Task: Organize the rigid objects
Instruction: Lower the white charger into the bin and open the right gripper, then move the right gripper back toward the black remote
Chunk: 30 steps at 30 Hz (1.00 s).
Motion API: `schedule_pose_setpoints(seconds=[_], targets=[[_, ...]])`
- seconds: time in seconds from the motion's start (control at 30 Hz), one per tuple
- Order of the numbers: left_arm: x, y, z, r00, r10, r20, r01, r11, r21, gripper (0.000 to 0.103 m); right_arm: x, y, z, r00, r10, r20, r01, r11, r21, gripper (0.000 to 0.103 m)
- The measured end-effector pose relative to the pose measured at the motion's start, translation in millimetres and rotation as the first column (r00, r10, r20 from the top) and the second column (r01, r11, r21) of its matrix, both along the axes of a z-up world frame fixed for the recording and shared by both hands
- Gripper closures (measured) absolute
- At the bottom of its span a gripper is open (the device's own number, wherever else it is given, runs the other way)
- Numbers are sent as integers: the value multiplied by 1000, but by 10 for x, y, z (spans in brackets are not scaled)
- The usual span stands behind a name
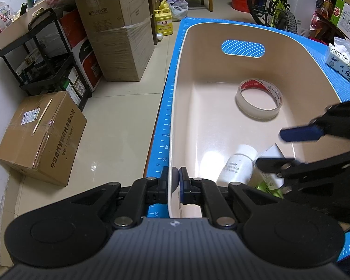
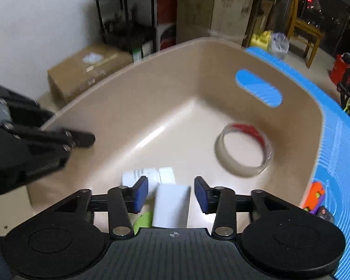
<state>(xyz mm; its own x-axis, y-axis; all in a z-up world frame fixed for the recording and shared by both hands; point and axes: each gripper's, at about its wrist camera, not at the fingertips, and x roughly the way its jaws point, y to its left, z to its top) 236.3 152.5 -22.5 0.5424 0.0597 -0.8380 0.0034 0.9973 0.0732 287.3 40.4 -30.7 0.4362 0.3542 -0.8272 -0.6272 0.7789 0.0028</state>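
Note:
A beige plastic bin (image 1: 298,53) stands on a blue mat (image 1: 162,126). My left gripper (image 1: 175,182) is shut on the bin's near left rim. Inside lie a roll of clear tape (image 1: 259,101), a white bottle (image 1: 238,163) and a white and green box (image 1: 268,175). My right gripper (image 2: 171,192) is open above the box (image 2: 172,206), which lies apart from its pads beside the bottle (image 2: 149,175). The tape (image 2: 243,151) sits at the bin's far right. The right gripper (image 1: 277,147) also shows in the left wrist view.
Cardboard boxes (image 1: 42,137) and a black shelf rack (image 1: 46,53) stand on the floor to the left. A tissue pack (image 1: 343,61) lies on the mat at the far right. An orange toy (image 2: 315,198) lies on the mat right of the bin.

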Motion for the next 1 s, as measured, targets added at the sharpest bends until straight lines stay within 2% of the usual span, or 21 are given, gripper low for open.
schedule_pose_setpoints(seconds=[0.23, 0.4, 0.47, 0.57, 0.67, 0.83, 1.0], targets=[[0, 9, 5, 1000, 0, -1, 0, 1000, 0, 93, -13, -386, 381, 989, -71, 132, 60, 994, 90, 47], [1, 8, 6, 1000, 0, -1, 0, 1000, 0, 93, 99, -781, 584, 955, -192, 225, 165, 977, 133, 47], [1, 8, 5, 1000, 0, -1, 0, 1000, 0, 93, 176, -956, 582, 940, -248, 234, 221, 966, 137, 47], [1, 5, 6, 1000, 1, -1, -1, 1000, -1, 93, 283, -1221, 472, 918, -330, 218, 308, 943, 127, 47], [1, 6, 6, 1000, 0, -1, 0, 1000, 1, 93, 307, -1450, 281, 899, -387, 207, 380, 922, 73, 43], [2, 5, 7, 1000, 1, -1, -1, 1000, 1, 93, 328, -1755, -134, 868, -483, 117, 484, 875, 19, 37], [-1, 21, 11, 1000, 1, -2, -1, 1000, 4, 93, 298, -1917, -488, 833, -552, 31, 552, 834, 1, 37]])
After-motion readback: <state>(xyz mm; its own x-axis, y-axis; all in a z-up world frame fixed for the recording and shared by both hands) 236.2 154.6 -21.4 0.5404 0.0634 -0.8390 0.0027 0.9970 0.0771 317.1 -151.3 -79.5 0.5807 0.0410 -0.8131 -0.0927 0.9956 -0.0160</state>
